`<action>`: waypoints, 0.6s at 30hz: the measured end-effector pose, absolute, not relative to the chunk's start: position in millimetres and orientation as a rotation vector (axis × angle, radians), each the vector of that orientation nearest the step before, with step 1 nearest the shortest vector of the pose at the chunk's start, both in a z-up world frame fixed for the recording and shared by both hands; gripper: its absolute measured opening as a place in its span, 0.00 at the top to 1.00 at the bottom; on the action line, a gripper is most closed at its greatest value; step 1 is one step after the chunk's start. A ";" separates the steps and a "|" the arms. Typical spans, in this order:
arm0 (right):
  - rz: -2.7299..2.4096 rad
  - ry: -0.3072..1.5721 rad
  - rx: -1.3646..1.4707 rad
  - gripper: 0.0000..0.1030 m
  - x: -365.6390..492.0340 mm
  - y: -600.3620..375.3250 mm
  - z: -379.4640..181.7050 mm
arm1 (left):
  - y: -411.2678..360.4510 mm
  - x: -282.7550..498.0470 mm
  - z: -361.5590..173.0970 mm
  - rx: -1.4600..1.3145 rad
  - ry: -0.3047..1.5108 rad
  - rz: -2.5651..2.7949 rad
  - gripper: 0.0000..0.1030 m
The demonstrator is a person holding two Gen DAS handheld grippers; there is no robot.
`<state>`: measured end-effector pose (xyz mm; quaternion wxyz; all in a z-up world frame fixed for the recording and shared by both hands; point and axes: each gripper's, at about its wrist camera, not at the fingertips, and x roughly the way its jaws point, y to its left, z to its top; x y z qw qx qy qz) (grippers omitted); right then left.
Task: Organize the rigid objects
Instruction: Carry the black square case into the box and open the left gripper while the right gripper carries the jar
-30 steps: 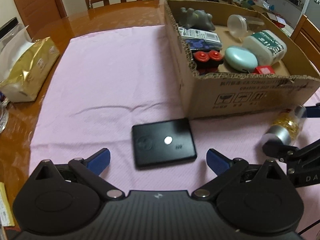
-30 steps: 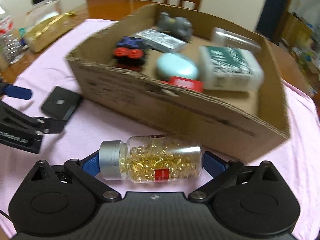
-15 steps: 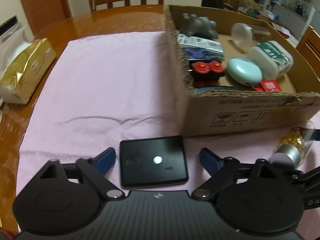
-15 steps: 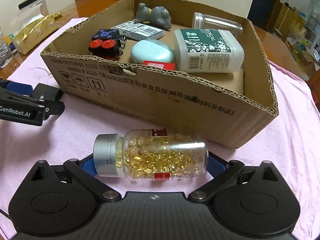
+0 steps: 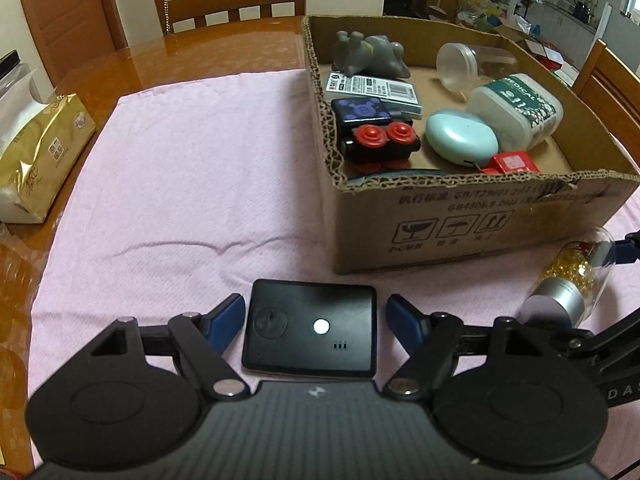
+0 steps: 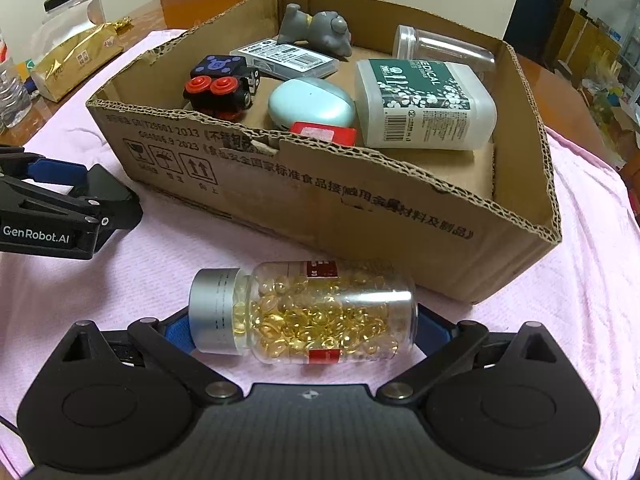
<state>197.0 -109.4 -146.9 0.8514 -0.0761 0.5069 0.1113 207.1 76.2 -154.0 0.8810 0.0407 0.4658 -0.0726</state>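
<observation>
Two things remain outside the cardboard box (image 6: 420, 216), both lying on the pink cloth (image 5: 180, 184) that covers the table. The capsule bottle (image 6: 316, 314) is clear, smooth and round, with a silver cap (image 6: 214, 312) and a loose fill of gold capsules: it is probably stiff, fairly light and apt to roll or slip, and the fill may shift as it tilts. It lies on its side across the right claw (image 6: 298, 330), cap toward that claw's left finger and base toward the right one, close in front of the box's near wall. The blue pads seem to meet both ends, so this claw looks clenched on the bottle end to end; a hold across the body would likely slide less than one on the curved ends. The black device (image 5: 312, 332) is flat, thin and rigid, probably light, with smooth faces; its short side edges look like the sensible places to pinch, since it lies flush on the cloth and offers nothing from above. It sits squarely between the fingers of the left claw (image 5: 314, 320), which stands released, a narrow gap showing on the left and a slightly wider one on the right. The box, already holding a grey toy (image 5: 370, 56), a white medical jar (image 6: 424, 106) and other items, stands just beyond both claws.
</observation>
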 end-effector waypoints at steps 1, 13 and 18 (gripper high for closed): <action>0.235 1.061 -0.159 0.00 196.1 -109.3 -145.6 | 76.4 206.6 -154.1 0.084 0.969 -0.152 0.25; 0.276 1.048 -0.166 0.07 188.9 -108.6 -132.4 | 76.4 206.2 -147.2 0.094 1.015 -0.181 0.33; 0.320 1.040 -0.171 0.07 180.2 -114.2 -112.9 | 80.7 200.9 -134.2 0.130 1.024 -0.232 0.33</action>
